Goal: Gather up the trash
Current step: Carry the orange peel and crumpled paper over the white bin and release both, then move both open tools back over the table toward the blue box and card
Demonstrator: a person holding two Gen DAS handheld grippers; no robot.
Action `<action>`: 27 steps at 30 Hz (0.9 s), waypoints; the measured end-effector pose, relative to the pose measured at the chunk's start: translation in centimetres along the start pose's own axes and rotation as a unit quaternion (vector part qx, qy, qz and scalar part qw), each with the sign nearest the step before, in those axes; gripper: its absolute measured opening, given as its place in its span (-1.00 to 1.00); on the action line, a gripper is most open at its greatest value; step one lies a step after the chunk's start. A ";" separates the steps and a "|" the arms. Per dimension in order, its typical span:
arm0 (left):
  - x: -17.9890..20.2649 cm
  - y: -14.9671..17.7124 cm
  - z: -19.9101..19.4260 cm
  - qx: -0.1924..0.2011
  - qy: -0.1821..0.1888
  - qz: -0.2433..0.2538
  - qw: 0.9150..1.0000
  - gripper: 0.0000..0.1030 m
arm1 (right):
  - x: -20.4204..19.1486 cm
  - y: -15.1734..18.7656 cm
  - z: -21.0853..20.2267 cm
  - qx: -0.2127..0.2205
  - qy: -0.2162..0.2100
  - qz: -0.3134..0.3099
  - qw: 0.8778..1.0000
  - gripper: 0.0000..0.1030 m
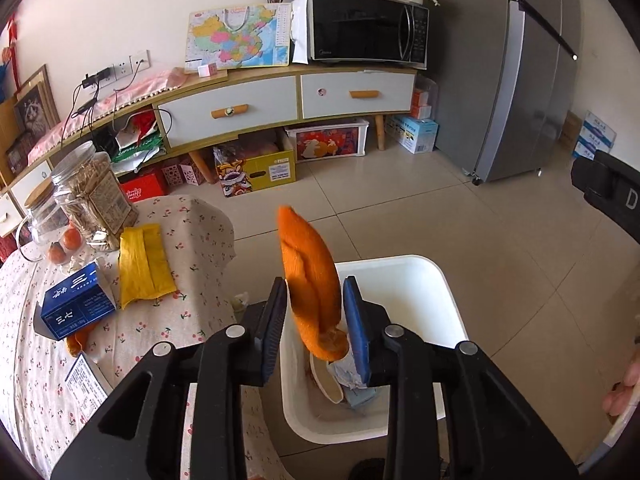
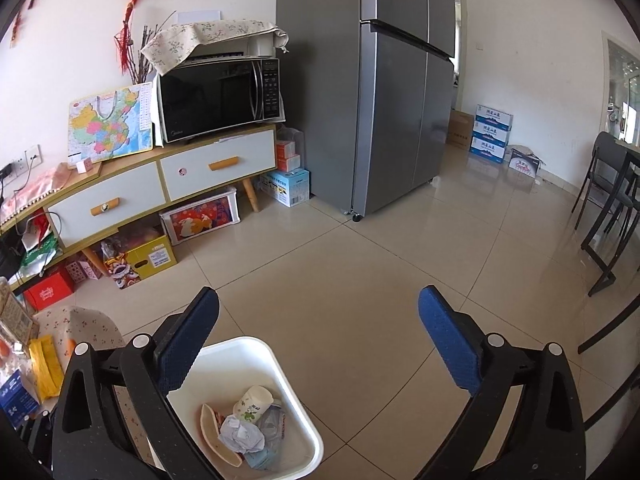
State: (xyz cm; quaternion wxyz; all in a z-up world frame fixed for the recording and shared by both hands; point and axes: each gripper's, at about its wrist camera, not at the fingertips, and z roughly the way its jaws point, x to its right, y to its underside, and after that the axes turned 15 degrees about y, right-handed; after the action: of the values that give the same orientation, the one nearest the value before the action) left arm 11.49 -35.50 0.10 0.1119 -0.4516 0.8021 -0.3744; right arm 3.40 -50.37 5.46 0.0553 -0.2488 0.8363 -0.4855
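Pale floor tiles run back to a grey fridge (image 2: 400,80) and a low cabinet carrying a microwave (image 2: 218,96). Close by stands a counter (image 1: 168,312) under a cherry-print cloth, and just beside its edge on the floor sits a white bin (image 2: 264,350).

From the left gripper (image 1: 316,320), the orange peel (image 1: 308,276) is pinched between the blue fingers (image 1: 356,320), which are closed onto its lower part. Its long axis stands nearly upright, the tip pointing toward 12 o'clock. The bin's mouth lies right beneath it, opening from 12 round to 5 o'clock of the fingers, with a paper cup (image 2: 254,402), crumpled paper and wrappers already inside.

The right gripper (image 2: 320,344) hangs with its fingers spread wide and nothing between them, the bin at about 7 o'clock of it.

I judge the left hand is placed for the drop: the peel sits over the opening, so parting the fingers should let it fall in. On the counter at 9 o'clock a yellow packet (image 1: 144,266) and a blue carton (image 1: 78,306) remain.
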 end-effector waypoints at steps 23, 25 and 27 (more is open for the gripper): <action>-4.1 0.5 -3.5 0.026 -0.074 -0.022 0.997 0.65 | -3.6 1.7 -3.3 0.030 -0.027 -0.061 0.997 0.86; -5.0 0.8 -3.8 0.025 -0.083 -0.031 0.996 0.66 | -4.0 1.9 -3.6 0.033 -0.030 -0.068 0.997 0.86; -5.8 1.0 -4.1 0.025 -0.093 -0.040 0.995 0.71 | -4.6 2.2 -4.0 0.035 -0.034 -0.077 0.996 0.86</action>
State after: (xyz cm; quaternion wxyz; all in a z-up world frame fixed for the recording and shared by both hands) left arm 12.03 -28.40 1.32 0.1821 -0.5128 0.7601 -0.3553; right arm 5.22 -44.18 5.08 0.0551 -0.3268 0.7947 -0.5086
